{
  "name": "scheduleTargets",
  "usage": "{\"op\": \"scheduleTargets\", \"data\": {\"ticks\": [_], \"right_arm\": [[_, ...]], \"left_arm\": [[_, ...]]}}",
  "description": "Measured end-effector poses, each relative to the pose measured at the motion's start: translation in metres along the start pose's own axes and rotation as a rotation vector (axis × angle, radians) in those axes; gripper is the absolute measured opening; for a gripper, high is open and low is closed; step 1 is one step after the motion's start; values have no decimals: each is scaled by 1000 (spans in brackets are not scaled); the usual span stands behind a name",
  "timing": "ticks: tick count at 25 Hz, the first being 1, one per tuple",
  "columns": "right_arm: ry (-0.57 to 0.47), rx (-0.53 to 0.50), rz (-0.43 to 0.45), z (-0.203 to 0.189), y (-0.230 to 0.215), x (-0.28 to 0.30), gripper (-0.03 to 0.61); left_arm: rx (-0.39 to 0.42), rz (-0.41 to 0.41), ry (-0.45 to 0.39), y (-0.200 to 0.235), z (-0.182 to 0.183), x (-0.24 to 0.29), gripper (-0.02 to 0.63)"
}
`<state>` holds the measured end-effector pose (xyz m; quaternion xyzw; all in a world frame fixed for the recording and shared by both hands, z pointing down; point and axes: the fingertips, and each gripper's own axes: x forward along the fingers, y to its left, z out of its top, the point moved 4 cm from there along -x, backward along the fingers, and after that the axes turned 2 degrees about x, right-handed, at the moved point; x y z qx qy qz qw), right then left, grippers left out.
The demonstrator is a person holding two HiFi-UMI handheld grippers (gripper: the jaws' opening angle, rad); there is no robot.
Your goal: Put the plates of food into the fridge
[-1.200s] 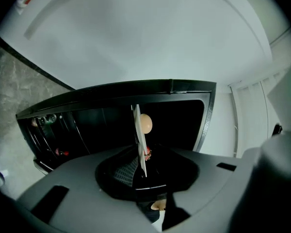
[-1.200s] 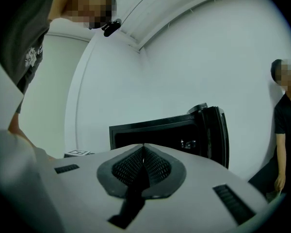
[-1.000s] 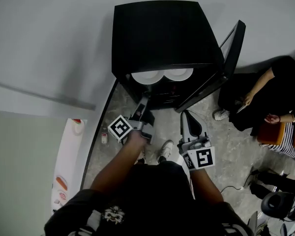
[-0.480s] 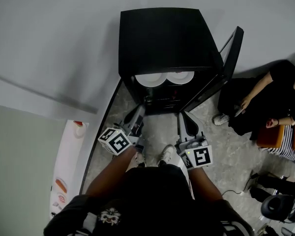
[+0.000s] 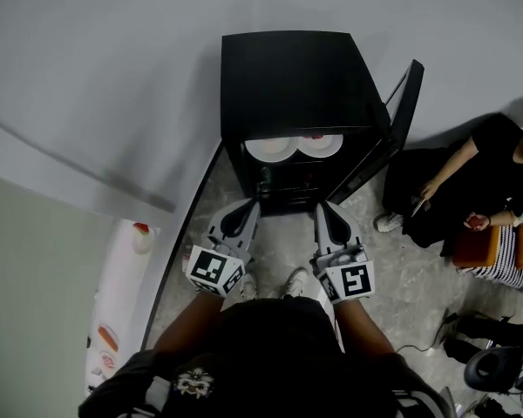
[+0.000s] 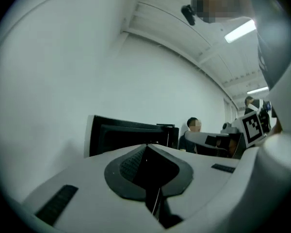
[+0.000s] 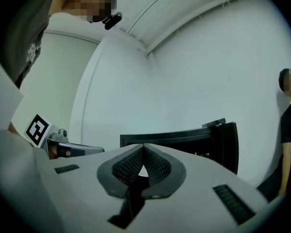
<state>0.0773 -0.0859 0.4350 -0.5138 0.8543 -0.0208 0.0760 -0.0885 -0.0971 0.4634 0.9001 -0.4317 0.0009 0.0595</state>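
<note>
With both plates already on the fridge's top shelf, the step in hand looks like shutting the door, and it is best done slowly and with one gripper. The left gripper [image 5: 248,205] has its fingers pressed together on nothing. It hangs low before the open front of the fridge [image 5: 288,72], with the left plate [image 5: 269,149] ahead of its fingertips and a little to their right, well apart. The right plate [image 5: 321,144], which carries something reddish, sits just beside the first, almost straight ahead of the right gripper [image 5: 321,207]. That gripper's fingers are likewise closed and empty. The door [image 5: 403,111] stands swung out ahead and to the right of those fingertips, so the right gripper is the better placed one. I would take it round to the door's outer face, lay the closed fingers flat against it near the free edge, and push it leftward in one even swing. The left gripper should stay back from the opening. Both plate rims lie close to the shelf's front edge, so a slammed door might jog them. A seated person [image 5: 471,181] is farther right, beyond the door.
</note>
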Motion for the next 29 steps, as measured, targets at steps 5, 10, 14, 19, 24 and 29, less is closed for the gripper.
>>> {"op": "scheduleTargets", "data": {"ticks": [5,10,14,19,24,29], "right_arm": [[43,-57,1,3,7,-7,23],[14,-66,-5,14,18,-8,24],[-36,-81,6,23,29,-9,23],[-22,-88,22,22,32,-8,23],[-18,-100,18,22,31,-9,23],[-4,-115,16,23,31,-10,23]], "left_arm": [[91,-6,-13,-11,11,-5,21],[75,-31,-37,-19,17,-12,22],[81,-42,-46,-25,21,-16,22],[77,-61,-50,-31,23,-14,22],[77,-96,-77,-37,27,-12,21],[52,-58,-51,-33,22,-11,23]]}}
